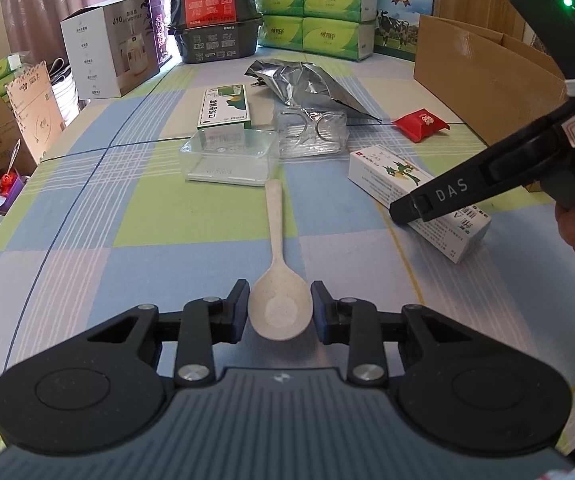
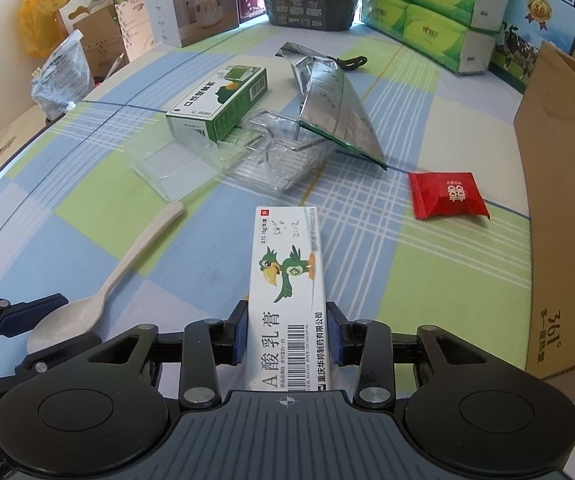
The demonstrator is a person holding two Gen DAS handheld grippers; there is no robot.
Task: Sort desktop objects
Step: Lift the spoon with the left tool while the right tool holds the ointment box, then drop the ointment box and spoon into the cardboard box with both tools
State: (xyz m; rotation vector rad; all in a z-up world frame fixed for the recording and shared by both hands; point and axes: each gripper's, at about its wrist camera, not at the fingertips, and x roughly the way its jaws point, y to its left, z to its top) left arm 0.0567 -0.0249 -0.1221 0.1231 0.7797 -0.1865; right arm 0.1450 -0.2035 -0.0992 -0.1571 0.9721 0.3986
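Each fisheye camera sits low behind its hand-held gripper, looking forward and slightly down across the counter (image 1: 87,208) toward the stacked boxes. Both views share the beige spoon (image 1: 277,280) (image 2: 99,296), the white ointment box (image 1: 387,180) (image 2: 287,296) and the clutter beyond, all close.

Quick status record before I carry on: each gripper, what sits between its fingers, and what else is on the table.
left gripper: open, fingers either side of the spoon bowl, gaps visible
spoon: flat on the tablecloth, handle pointing away
right gripper: fingers flank the white ointment box; contact unclear
clear tray: beyond the spoon handle
green box: lying behind the clear tray
foil bag: crumpled
red packet: apart, near the cardboard box
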